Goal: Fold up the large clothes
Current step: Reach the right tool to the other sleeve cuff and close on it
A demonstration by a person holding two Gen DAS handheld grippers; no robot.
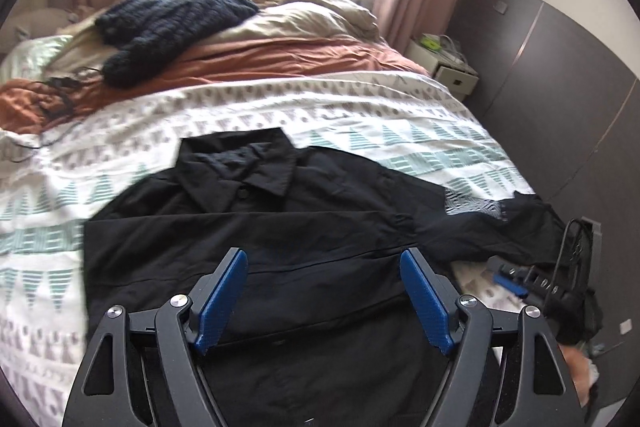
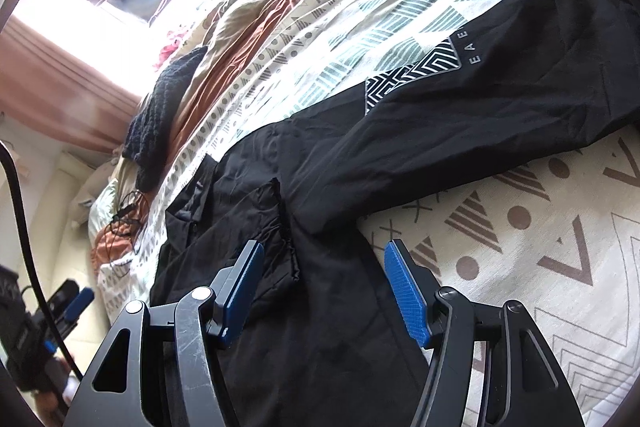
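Note:
A black collared shirt (image 1: 280, 227) lies front up on the patterned bedcover (image 1: 360, 107), collar (image 1: 248, 167) toward the pillows. One sleeve is folded across the body, and its cuff (image 2: 276, 227) rests on the chest. The other sleeve (image 2: 500, 95), which bears a white geometric patch (image 2: 412, 75), stretches out toward the bed's edge. My left gripper (image 1: 324, 259) hovers open over the shirt's lower front with nothing between its blue pads. My right gripper (image 2: 325, 251) stands open above the shirt's side, below the armpit, its left finger beside the cuff. Each gripper shows in the other's view: right gripper (image 1: 520, 279), left gripper (image 2: 76, 301).
A dark knitted sweater (image 1: 168, 23) lies on the rumpled orange and beige duvet (image 1: 280, 59) further up the bed. Black cables (image 1: 56, 95) sit at the left. A white nightstand (image 1: 448, 67) and grey wall panels (image 1: 560, 87) flank the bed's right side. Pink curtains frame a bright window.

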